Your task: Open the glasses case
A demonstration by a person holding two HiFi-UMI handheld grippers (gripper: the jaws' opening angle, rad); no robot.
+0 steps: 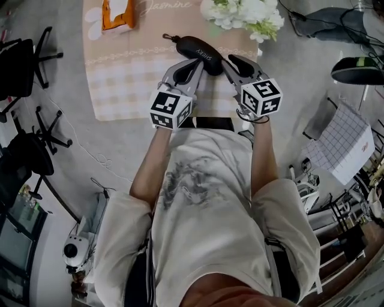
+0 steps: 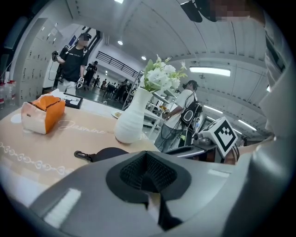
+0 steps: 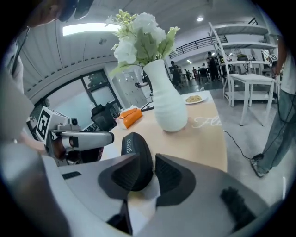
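The black case (image 1: 201, 51) lies on the worktop (image 1: 120, 78), near the middle, in front of the person. It lies slantwise, and a small loop sticks out of its far left end. There is white print on its top.

The right tongs (image 3: 153, 167) are partly open. The near right end of the case sits between the two pads. The case touches one pad. At the other pad there seems to be a thin gap, so the tongs go round the case but do not squeeze it. These tongs point down at a slant.

The left tongs (image 2: 147, 163) are shut tight, with nothing between them. Their tip is just beside the case, at its near left side. From the left gripper view the case shows just past the tip, low on the worktop. I cannot tell if the tip touches it.

The two tongs are close together, one at each side of the case. The person holds both out in front of the body.

Behind the case stands a white vase (image 3: 169, 109) with white flowers (image 1: 240, 12). An orange pack (image 1: 117, 13) lies at the far left of the worktop, well apart from the case.
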